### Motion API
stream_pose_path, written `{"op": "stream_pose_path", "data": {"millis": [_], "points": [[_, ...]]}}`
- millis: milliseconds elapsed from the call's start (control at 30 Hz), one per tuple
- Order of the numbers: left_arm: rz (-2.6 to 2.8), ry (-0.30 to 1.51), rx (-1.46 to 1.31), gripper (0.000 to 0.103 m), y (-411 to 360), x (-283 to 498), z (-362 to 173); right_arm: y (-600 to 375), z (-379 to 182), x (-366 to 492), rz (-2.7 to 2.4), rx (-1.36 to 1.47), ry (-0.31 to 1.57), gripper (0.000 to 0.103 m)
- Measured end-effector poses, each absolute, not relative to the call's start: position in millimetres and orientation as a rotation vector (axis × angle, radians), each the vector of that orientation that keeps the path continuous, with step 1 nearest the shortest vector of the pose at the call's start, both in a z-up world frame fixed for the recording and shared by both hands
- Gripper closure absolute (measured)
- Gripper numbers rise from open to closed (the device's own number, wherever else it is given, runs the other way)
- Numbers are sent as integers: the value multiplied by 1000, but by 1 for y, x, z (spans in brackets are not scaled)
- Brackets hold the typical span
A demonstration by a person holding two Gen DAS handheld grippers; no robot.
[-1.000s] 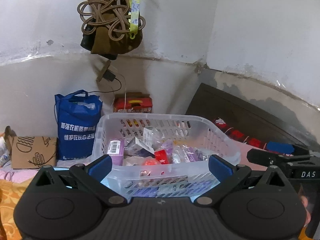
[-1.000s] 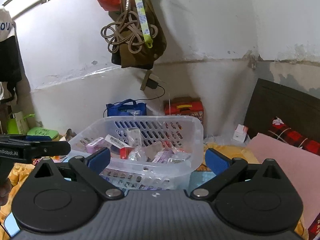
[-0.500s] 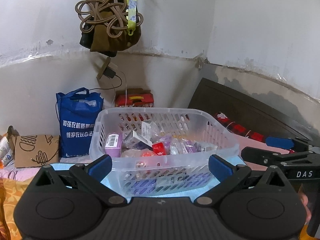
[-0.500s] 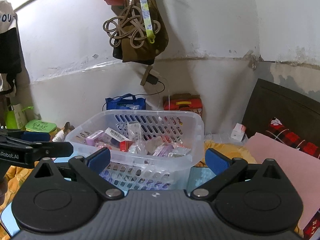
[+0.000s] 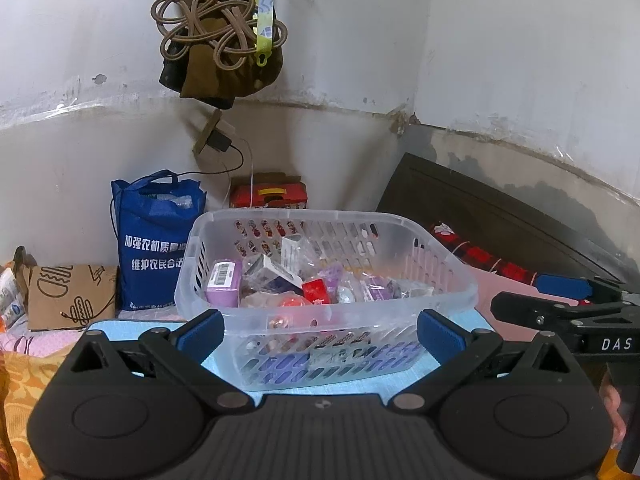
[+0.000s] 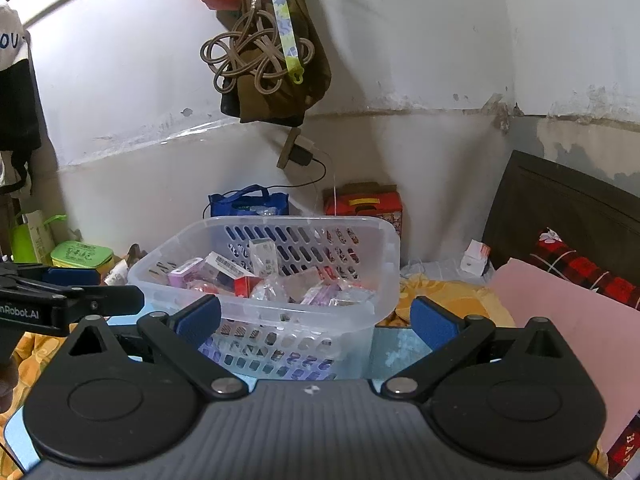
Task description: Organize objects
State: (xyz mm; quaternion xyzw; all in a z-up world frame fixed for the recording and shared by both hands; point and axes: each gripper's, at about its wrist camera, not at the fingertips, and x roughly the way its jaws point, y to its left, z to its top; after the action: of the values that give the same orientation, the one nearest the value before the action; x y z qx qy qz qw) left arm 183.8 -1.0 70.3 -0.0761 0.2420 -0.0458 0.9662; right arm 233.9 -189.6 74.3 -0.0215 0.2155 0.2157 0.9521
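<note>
Clear plastic forms the slotted basket (image 5: 440, 264) that sits on a pale blue mat (image 5: 280, 384), straight ahead of both grippers. It is heaped with small packaged things: a purple box (image 5: 224, 282) with a barcode label stands against its left wall, a small red box (image 5: 318, 291) lies near the middle, and crinkled clear wrappers (image 5: 376, 286) fill the right part. The left gripper (image 5: 320, 330) hovers just in front of the basket's near wall, its jaws spread wide and holding nothing, the blue pads framing the basket from either side. The right gripper (image 6: 316, 320) hangs before the basket's near right corner, its jaws likewise wide apart and empty; in the left wrist view it shows as a black arm at the right edge. Behind the basket a blue shopping bag (image 5: 154, 240) with white print stands against the wall, with a red carton (image 5: 268, 196) beside it. A brown paper bag (image 5: 66, 296) lies to the left of the blue one. Above, a coil of brown cord (image 5: 208, 36) and a yellow-green strap (image 5: 264, 12) hang on the wall. To the right lie a pink sheet (image 6: 568, 320) and a red plaid cloth (image 6: 580, 268) against a dark headboard (image 6: 560, 200).
</note>
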Motion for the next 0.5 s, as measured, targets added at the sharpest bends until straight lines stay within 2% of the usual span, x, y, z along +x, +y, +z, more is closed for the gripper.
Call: {"op": "stream_pose_path", "data": {"millis": [500], "points": [[-76, 506, -172, 0, 7, 189, 67, -192, 76, 239, 424, -40, 448, 0]]}}
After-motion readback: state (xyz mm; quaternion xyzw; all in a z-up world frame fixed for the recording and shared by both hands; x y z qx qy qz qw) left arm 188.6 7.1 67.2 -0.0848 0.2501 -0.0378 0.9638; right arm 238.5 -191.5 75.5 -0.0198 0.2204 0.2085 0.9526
